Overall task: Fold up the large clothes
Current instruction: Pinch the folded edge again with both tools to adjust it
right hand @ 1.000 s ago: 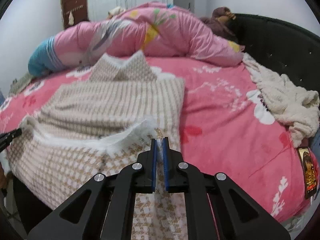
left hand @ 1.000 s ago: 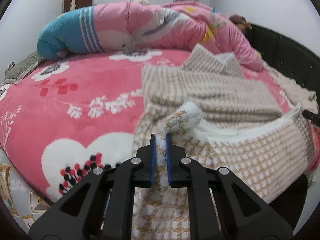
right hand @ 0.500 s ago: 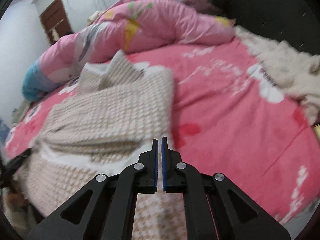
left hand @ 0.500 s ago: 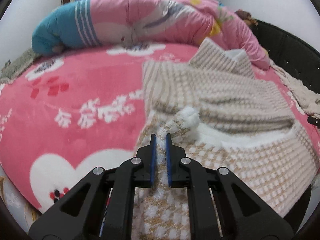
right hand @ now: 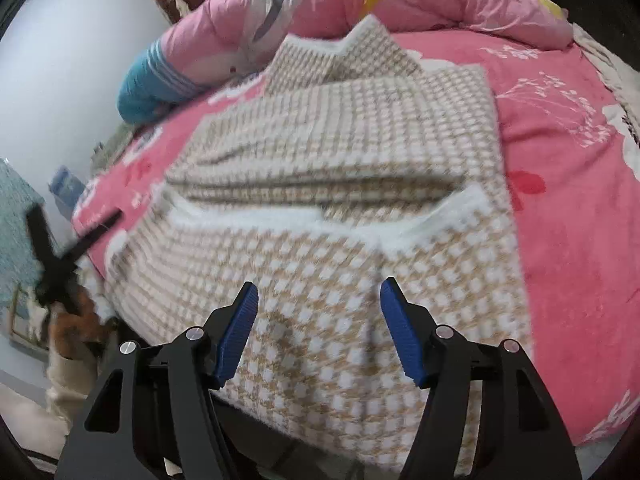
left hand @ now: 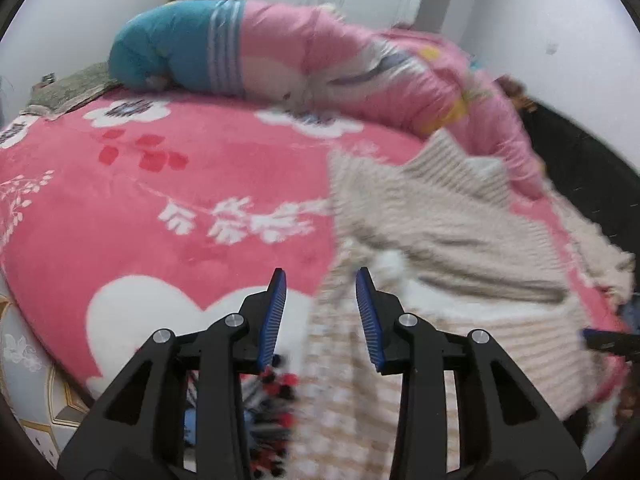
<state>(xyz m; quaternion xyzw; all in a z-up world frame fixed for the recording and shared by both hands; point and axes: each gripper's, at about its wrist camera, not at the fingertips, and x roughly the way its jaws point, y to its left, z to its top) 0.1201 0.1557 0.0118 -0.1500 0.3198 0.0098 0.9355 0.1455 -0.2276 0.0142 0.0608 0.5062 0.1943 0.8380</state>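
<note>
As both jaws open clear of the coat [right hand: 340,152], left gripper [left hand: 320,312] and right gripper [right hand: 320,320] hold nothing; I judge 1 hem fold laid, more left.

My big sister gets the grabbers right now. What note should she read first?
Left gripper: jaws opening, nothing pinched, at the garment's left edge.
Right gripper: jaws opening, nothing pinched, above the near flap.
Checked beige garment: spread on the pink blanket, its near hem turned up over the middle, white lining showing.
Done: bottom part folded up, judging by how it lies.
Left: probably smooth the flap, then fold again into a smaller bundle.
</note>
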